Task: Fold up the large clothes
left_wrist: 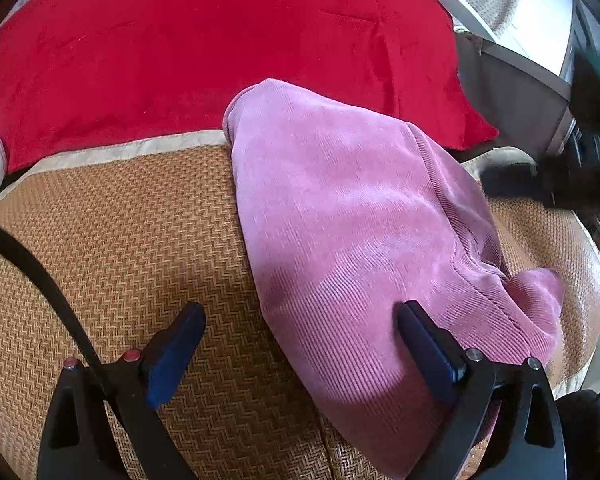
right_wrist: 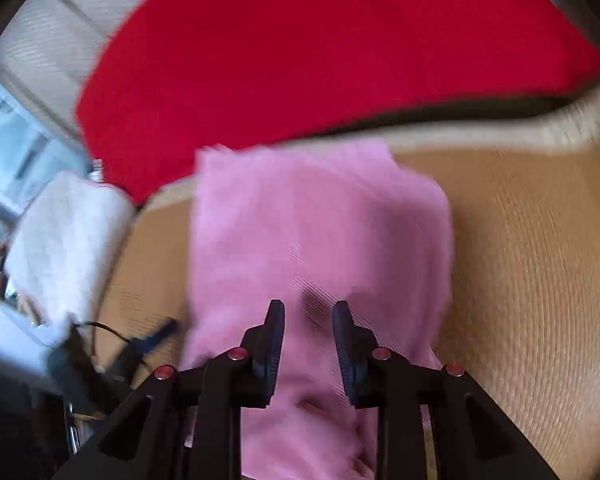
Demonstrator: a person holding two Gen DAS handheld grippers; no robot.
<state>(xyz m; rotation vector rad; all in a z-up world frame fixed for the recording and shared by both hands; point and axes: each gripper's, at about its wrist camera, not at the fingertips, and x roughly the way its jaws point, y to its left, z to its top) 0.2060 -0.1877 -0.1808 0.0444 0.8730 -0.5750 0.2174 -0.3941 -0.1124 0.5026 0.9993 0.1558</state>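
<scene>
Here the pink garment (left_wrist: 352,216) lies folded on the woven mat (left_wrist: 124,240), long axis running away toward the red blanket (left_wrist: 204,48). The left gripper (left_wrist: 300,320) stands wide, straddling the garment's near left edge; the right gripper (right_wrist: 308,312) is narrow and empty, centred over it. A window (right_wrist: 16,148) shows left

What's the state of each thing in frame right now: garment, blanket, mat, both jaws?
pink garment: partly folded, lying on the mat, far corner over the blanket edge
red blanket: spread flat beyond the mat
woven mat: flat, partly covered by the garment
left gripper: jaws wide open, holding nothing
right gripper: jaws narrowly apart over the garment, no cloth between them
</scene>
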